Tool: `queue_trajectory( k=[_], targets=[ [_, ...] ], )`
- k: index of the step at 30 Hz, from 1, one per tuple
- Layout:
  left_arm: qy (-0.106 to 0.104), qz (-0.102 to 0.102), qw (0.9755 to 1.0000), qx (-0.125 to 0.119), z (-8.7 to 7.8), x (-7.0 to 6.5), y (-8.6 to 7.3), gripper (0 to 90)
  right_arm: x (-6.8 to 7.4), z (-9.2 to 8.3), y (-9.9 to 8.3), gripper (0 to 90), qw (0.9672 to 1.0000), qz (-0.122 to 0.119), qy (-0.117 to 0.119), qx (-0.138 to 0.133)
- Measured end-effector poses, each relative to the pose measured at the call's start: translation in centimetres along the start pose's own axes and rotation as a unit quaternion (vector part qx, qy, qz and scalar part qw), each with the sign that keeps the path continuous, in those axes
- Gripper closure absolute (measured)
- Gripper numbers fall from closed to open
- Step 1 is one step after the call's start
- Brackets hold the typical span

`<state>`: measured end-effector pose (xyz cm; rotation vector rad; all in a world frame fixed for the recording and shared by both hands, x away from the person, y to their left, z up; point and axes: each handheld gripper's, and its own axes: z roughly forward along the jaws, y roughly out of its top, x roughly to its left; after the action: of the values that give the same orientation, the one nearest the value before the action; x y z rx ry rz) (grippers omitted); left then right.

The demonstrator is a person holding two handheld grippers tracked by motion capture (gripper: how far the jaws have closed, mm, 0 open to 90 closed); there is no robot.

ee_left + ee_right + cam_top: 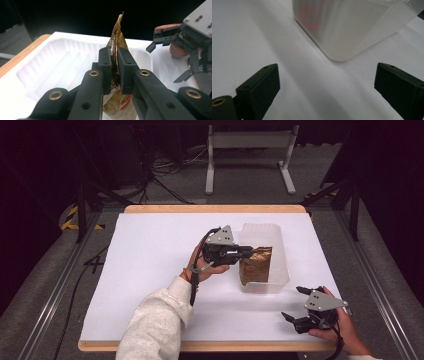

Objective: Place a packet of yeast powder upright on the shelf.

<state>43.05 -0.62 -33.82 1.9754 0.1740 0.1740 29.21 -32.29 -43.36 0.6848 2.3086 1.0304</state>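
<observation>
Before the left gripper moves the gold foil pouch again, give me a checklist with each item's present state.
1. Left gripper shut on the gold foil pouch: ok, the jaws pinch its top edge.
2. Pouch inside the clear plastic container: ok, it stands in the near half.
3. Pouch bottom resting on the container floor: cannot tell.
4. Right gripper clear of the container: ok, open, apart from it over the white table sheet.
5. Far half of the container free: ok.
</observation>
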Motion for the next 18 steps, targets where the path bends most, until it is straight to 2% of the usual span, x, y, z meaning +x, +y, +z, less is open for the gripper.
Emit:
queue_trajectory(
  k=[2,4,7,10,13,18],
  targets=[
    [0.004,0.004,1.0,0.004,0.01,-0.14,0.09,82.3,0.0,0.0,0.0,6.9,1.0,-0.001,0.0,0.0],
    [0.012,0.016,0.9997,0.014,0.0,-0.36,0.3,81.7,0.0,-0.01,0.01,6.8,1.0,-0.001,0.0,0.0],
    [0.018,0.02,0.9994,0.021,-0.02,-0.52,0.45,80.8,-0.01,-0.02,0.0,6.9,1.0,0.0,0.0,0.0],
    [0.027,0.026,0.9989,0.03,-0.14,-0.72,0.6,77.9,-0.01,-0.02,-0.01,6.8,1.0,-0.001,0.002,0.0],
    [0.038,0.028,0.9985,0.027,-0.19,-0.85,0.64,72.5,0.0,-0.01,0.02,6.9,1.0,-0.002,0.002,-0.001],
    [0.046,0.038,0.9974,0.039,-0.41,-0.97,0.8,66.4,-0.02,-0.1,0.09,6.8,1.0,0.001,0.003,-0.005]
  ],
)
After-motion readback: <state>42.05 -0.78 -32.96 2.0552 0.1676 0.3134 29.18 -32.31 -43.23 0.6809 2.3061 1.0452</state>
